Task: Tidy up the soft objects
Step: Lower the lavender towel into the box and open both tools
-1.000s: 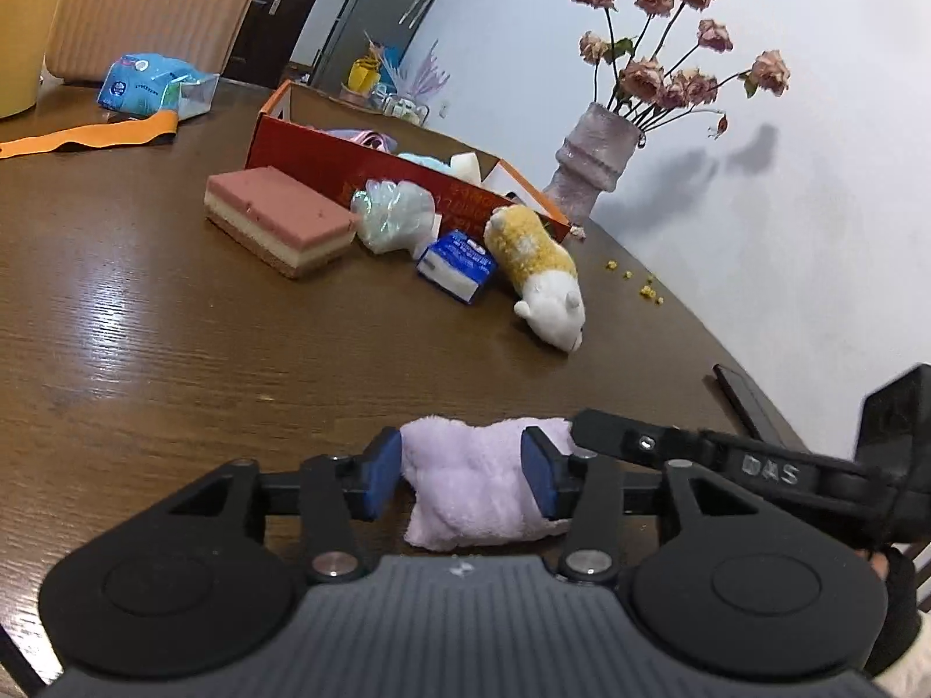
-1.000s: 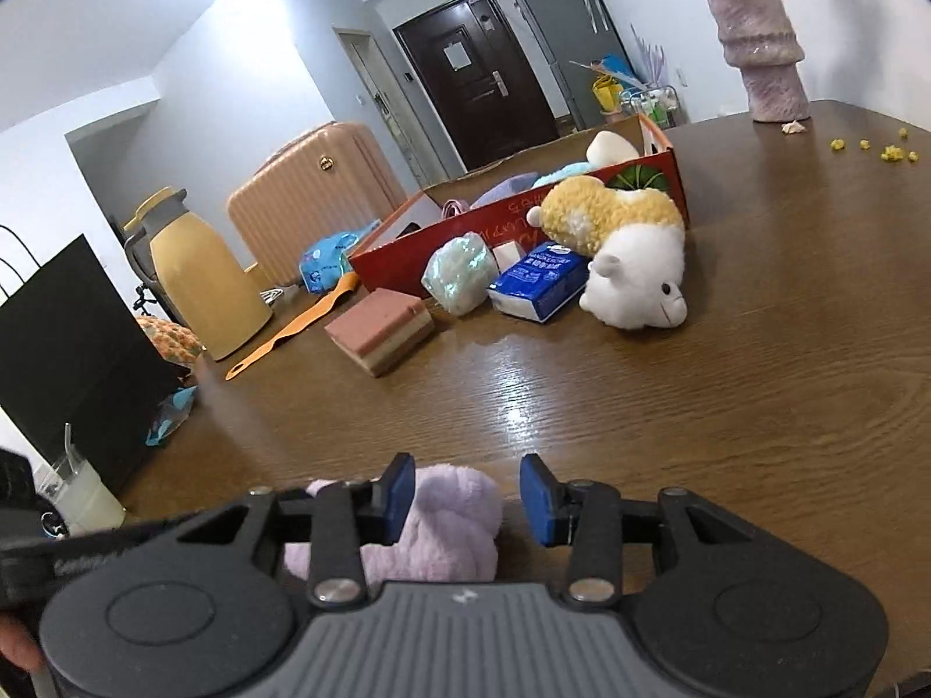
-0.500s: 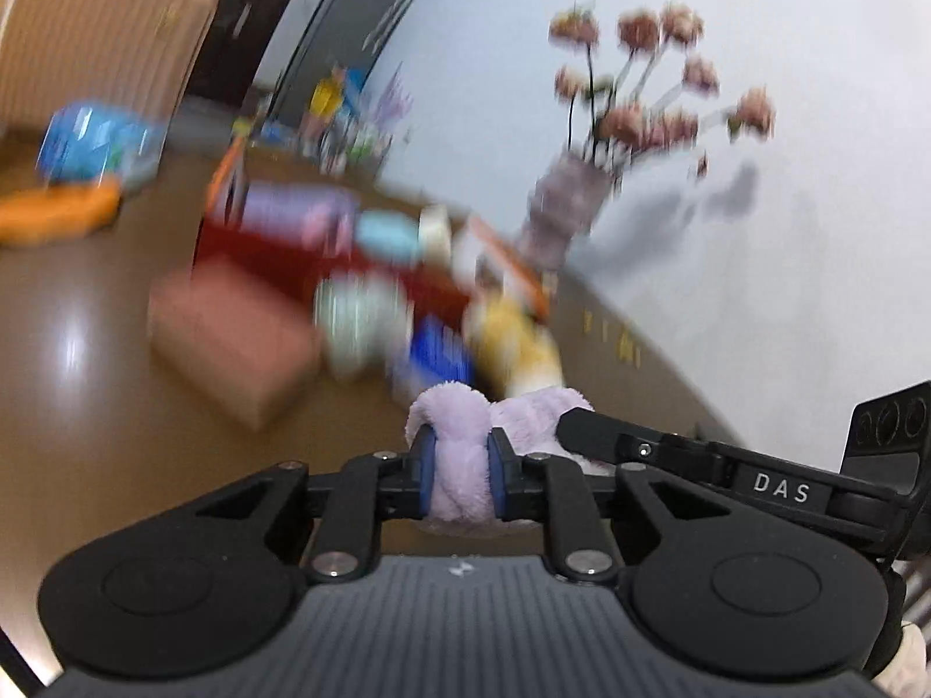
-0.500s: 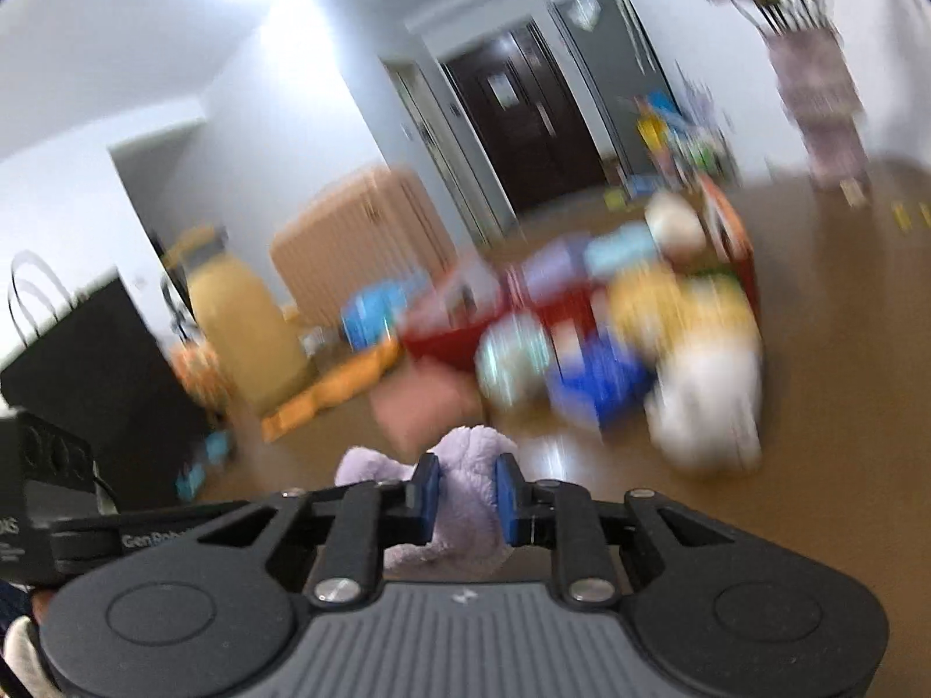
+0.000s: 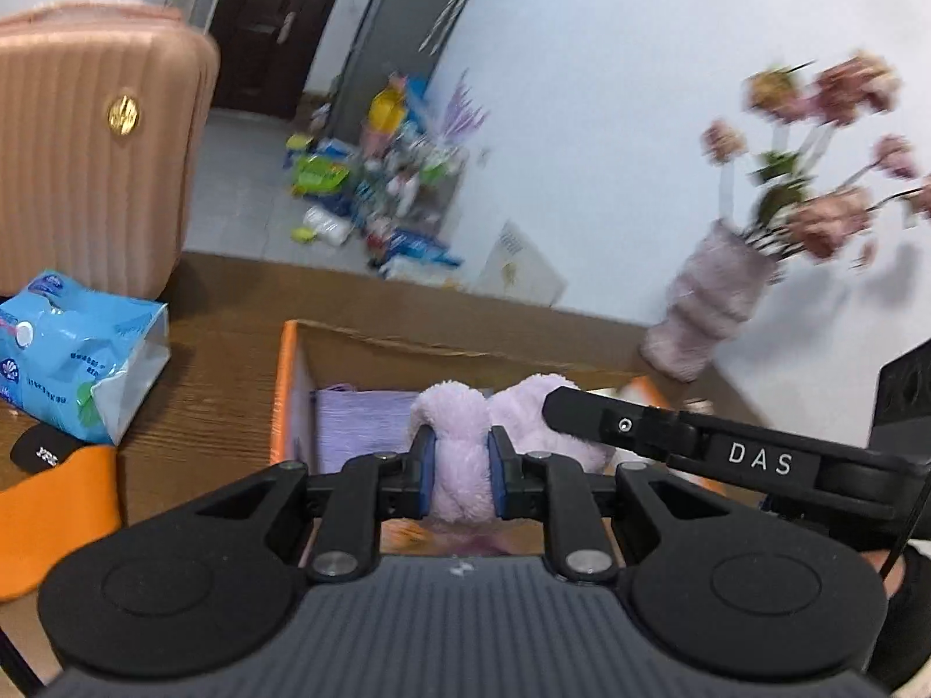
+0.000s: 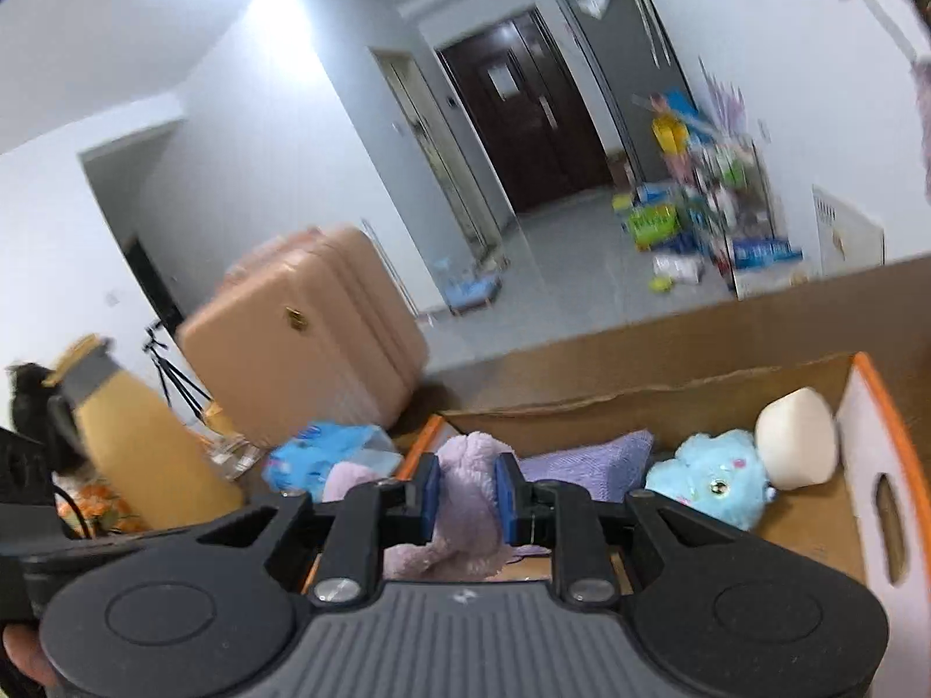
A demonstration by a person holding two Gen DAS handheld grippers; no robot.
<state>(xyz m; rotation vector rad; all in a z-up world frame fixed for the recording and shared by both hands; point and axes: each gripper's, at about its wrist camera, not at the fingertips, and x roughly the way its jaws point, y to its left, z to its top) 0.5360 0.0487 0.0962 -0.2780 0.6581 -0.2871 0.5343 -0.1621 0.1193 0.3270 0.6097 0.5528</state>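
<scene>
Lilac towel [image 5: 462, 465], pinched by both grippers [image 5: 462, 480] [image 6: 468, 503], now hangs over the box [image 6: 867, 407], off the table.

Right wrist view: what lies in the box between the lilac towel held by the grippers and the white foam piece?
In the right wrist view, a blue plush toy sits between the lilac towel and the white foam piece, touching the foam.

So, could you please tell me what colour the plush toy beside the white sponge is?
Light blue plush toy, clearest in the right wrist view.
</scene>
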